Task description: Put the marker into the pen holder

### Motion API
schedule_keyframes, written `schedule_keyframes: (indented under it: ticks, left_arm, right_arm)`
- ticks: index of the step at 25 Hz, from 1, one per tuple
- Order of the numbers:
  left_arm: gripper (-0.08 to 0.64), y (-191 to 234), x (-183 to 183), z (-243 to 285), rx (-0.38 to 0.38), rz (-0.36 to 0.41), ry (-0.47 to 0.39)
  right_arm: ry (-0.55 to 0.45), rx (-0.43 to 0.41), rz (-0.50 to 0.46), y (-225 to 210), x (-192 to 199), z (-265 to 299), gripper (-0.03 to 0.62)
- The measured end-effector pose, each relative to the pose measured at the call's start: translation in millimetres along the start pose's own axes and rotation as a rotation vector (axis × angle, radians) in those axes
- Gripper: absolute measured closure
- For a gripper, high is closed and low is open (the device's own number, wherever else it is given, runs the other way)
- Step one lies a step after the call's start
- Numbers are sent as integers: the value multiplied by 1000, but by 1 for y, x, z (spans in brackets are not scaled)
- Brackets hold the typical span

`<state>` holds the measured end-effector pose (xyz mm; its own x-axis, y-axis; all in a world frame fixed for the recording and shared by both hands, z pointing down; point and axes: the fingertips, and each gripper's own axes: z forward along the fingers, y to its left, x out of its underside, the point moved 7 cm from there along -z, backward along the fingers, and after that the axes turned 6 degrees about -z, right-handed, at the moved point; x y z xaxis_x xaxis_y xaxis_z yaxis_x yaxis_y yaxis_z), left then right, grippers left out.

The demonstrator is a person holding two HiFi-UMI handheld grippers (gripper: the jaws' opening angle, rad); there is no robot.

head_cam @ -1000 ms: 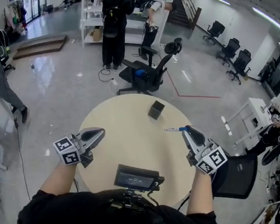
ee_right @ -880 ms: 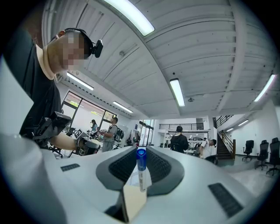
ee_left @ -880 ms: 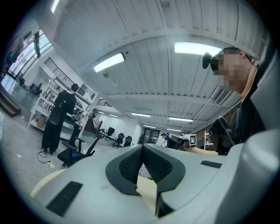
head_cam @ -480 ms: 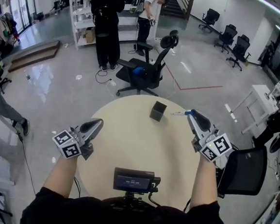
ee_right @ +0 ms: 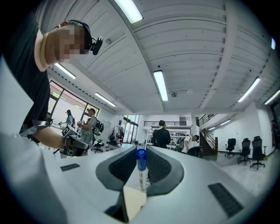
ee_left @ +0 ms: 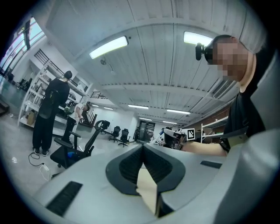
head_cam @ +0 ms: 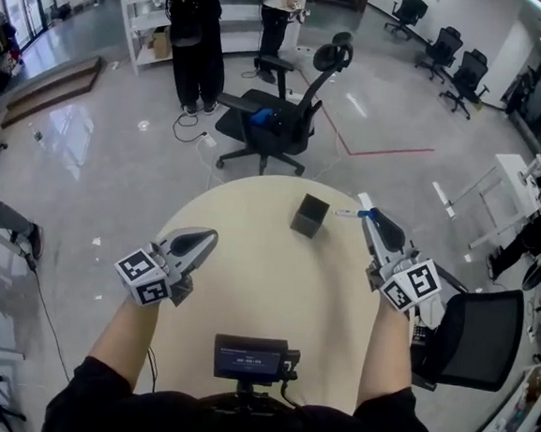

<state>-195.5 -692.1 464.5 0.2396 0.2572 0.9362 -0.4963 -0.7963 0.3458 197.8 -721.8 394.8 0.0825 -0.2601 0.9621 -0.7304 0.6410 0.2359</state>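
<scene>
Blue-capped white marker (head_cam: 348,212), pinched in my right gripper (head_cam: 370,217), lies level, pointing left at the dark square pen holder (head_cam: 310,216) just beside it; my left gripper (head_cam: 202,242), closed on nothing, sits farther away.

the pen holder (head_cam: 309,216) stands on the table's (head_cam: 255,280) far side, the marker (head_cam: 346,213) just right of it.

- Bright, even indoor light comes from long ceiling strips (ee_left: 108,47), which burn out white in both gripper views.
- The glossy floor (head_cam: 98,139) shows pale glare patches. The bench (head_cam: 246,283) is evenly lit, with only faint shadows.
- Every view bends strongly at its edges, and the gripper views darken to black corners.
- The left gripper (ee_left: 142,148) and right gripper (ee_right: 141,151) look slightly soft so near the lens.
</scene>
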Motion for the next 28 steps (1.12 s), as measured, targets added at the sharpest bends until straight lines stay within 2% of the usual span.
schedule_keyframes:
  ticks: [11,17,21,24,28]
  left_arm:
    - [563,73,86,55,26,-117,46]
    - [563,100,120,75,31,-136,65]
    - [563,113,137,87,33,-174,50]
    - [563,118,148,94,18,-156,64]
    - [563,123,162,102,41,-133,66]
  right_arm:
    - [63,5,35,-26,119,46,522]
    - [86,3,58,-36,167,56,522]
    - [89,4,63,-38,191,58,522]
    - [109,-13,55,-32,210,61,522]
    - [135,-34,39,-25,233,65,522]
